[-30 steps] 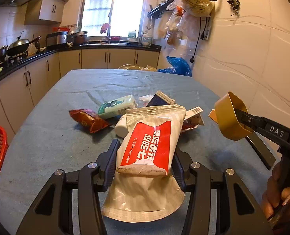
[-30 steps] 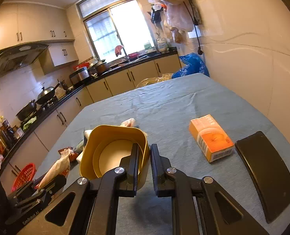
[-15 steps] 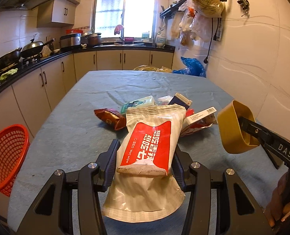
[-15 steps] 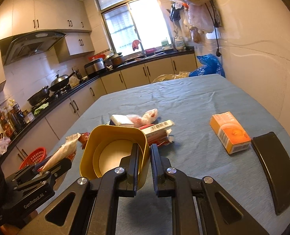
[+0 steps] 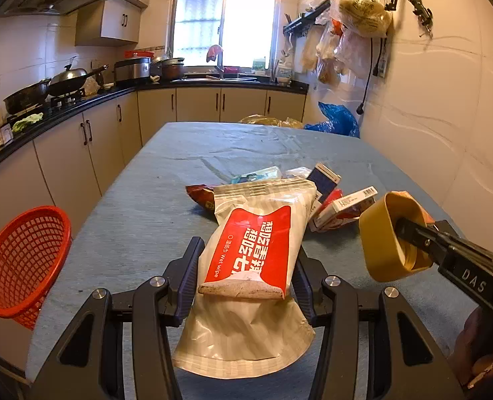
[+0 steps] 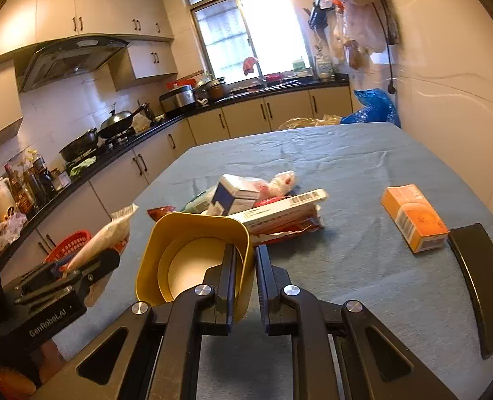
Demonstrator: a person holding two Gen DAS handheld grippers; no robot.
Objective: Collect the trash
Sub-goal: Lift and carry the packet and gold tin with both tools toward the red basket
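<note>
My left gripper (image 5: 246, 260) is shut on a white wet-wipe packet (image 5: 256, 243) with a red label, held above the blue-grey table (image 5: 140, 213). In the right wrist view that packet (image 6: 103, 236) shows edge-on in the left gripper (image 6: 80, 266). My right gripper (image 6: 245, 256) is shut on the wall of a yellow plastic cup (image 6: 193, 256), also seen as the yellow cup (image 5: 386, 236) at the right of the left wrist view. A pile of trash (image 6: 256, 206) lies mid-table: boxes, wrappers, a red snack bag (image 5: 201, 195). A red mesh basket (image 5: 23, 260) hangs off the table's left edge.
An orange box (image 6: 413, 216) and a black curved object (image 6: 483, 286) lie on the table's right side near the tiled wall. Kitchen counters with pots run along the left and back. Bags hang from wall hooks (image 5: 356, 16). A blue bag (image 5: 336, 120) sits beyond the table's far end.
Both grippers have swung left with their loads. The red basket has come well into the left wrist view, and the trash pile now shows behind the yellow cup in the right wrist view.
</note>
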